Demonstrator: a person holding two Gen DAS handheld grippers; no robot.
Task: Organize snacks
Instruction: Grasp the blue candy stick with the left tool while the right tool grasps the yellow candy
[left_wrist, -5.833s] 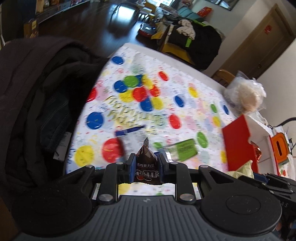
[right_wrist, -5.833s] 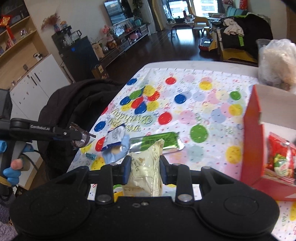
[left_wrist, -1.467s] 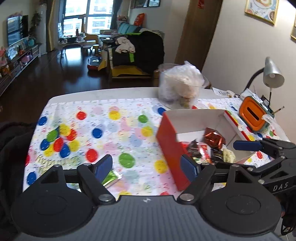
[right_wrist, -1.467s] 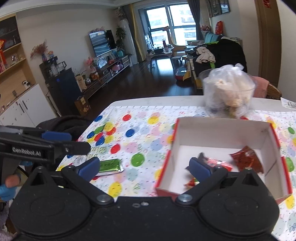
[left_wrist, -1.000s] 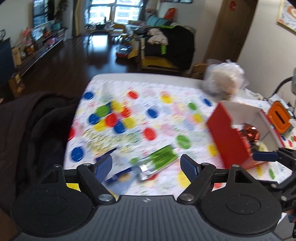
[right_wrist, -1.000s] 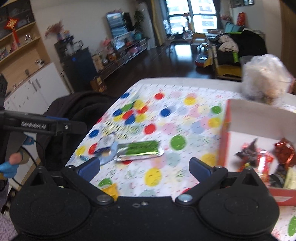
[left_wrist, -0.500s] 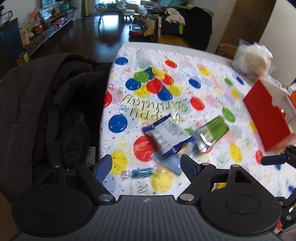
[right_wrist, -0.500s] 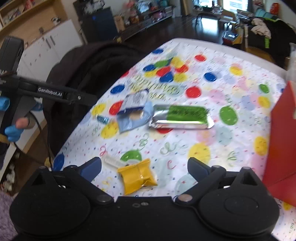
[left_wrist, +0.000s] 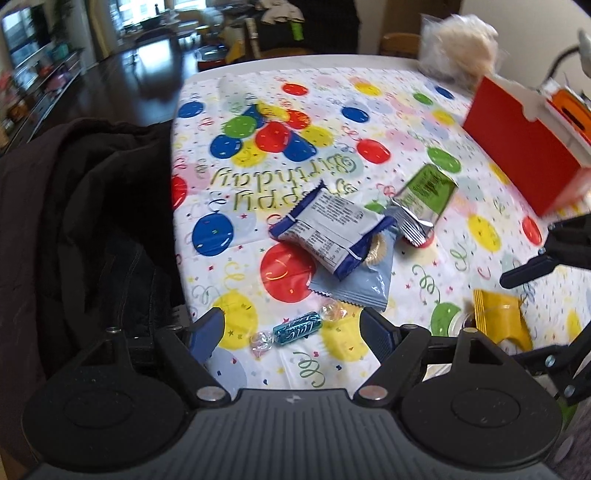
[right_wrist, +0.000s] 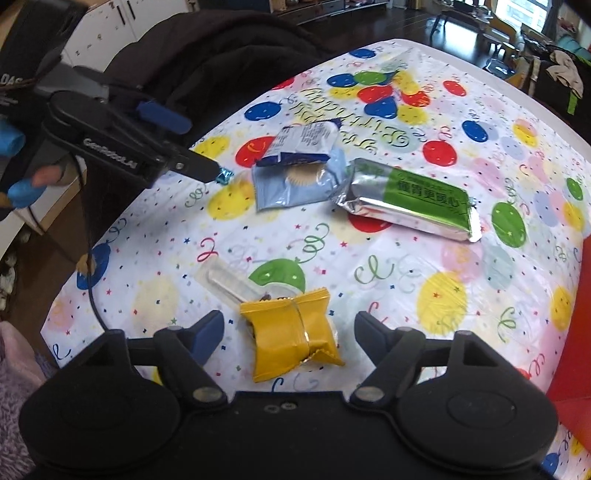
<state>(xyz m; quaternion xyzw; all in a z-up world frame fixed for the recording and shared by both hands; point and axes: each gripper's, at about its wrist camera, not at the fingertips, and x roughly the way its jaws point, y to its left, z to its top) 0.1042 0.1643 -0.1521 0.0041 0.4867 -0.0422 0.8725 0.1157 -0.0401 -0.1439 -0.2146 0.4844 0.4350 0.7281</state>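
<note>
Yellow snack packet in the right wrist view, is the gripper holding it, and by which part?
Not held. The yellow snack packet lies on the tablecloth between the right gripper's open jaws, which have just been closing; neither pad touches it.

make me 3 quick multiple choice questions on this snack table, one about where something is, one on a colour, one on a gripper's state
1. Where does the blue and white packet lie?
A. inside the red box
B. partly on top of the pale blue packet
C. on the dark coat

2. What colour is the wrapped snack between the right gripper's fingers?
A. yellow
B. purple
C. black

3. How does the left gripper stand?
A. shut on the green bar
B. shut with nothing in it
C. open over a small blue candy

Answers:
1 B: its lower end overlaps the pale blue packet on the tablecloth.
2 A: the yellow snack lies on the cloth in the right gripper, whose jaws have just been closing but do not touch it.
3 C: the left gripper has both fingers apart, the blue candy lying untouched between them.
</note>
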